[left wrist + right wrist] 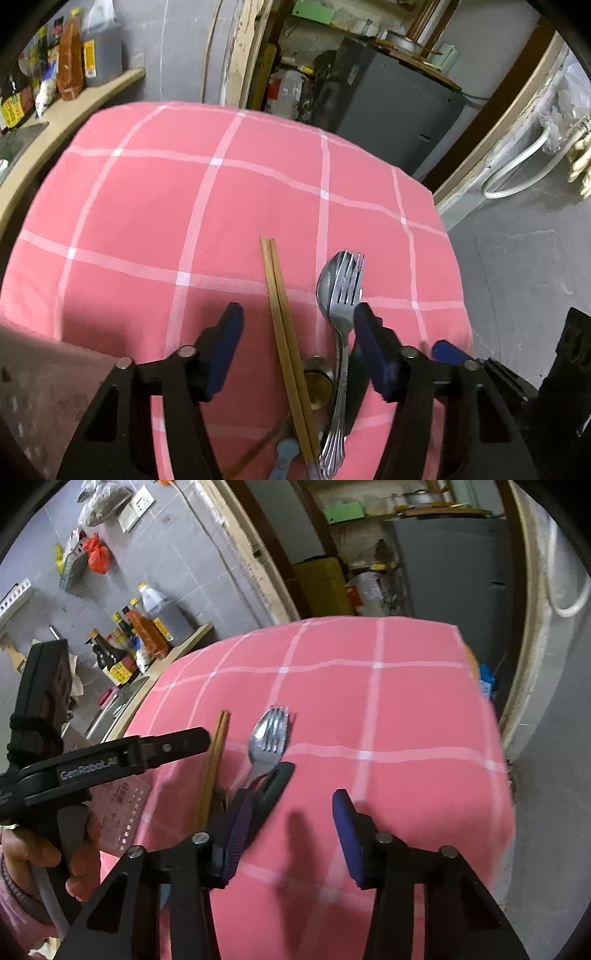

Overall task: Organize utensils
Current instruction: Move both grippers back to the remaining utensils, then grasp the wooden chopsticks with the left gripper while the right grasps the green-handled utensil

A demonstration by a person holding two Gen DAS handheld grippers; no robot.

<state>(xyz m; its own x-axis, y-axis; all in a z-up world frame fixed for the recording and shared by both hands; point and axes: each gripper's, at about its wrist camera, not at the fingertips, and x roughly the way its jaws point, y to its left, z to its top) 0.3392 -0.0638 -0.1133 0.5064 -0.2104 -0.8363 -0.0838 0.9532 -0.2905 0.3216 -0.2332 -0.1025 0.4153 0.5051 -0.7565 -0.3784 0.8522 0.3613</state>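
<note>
A pair of wooden chopsticks (282, 332) lies on the pink checked tablecloth (184, 206), with a metal fork (341, 332) on top of a metal spoon (327, 284) to their right. A small round metal piece (318, 384) lies between them. My left gripper (299, 314) is open, its fingers either side of the chopsticks and fork, just above them. In the right wrist view the chopsticks (212, 768), fork (271, 734) and a dark utensil handle (275, 786) lie left of my right gripper (291, 805), which is open and empty over the cloth.
A grey perforated basket (40, 398) sits at the lower left. Sauce bottles (140, 638) stand on a counter (74, 110) left of the table. The left gripper's body and the hand holding it (74, 775) are at the left. The table edge (498, 738) drops to grey floor on the right.
</note>
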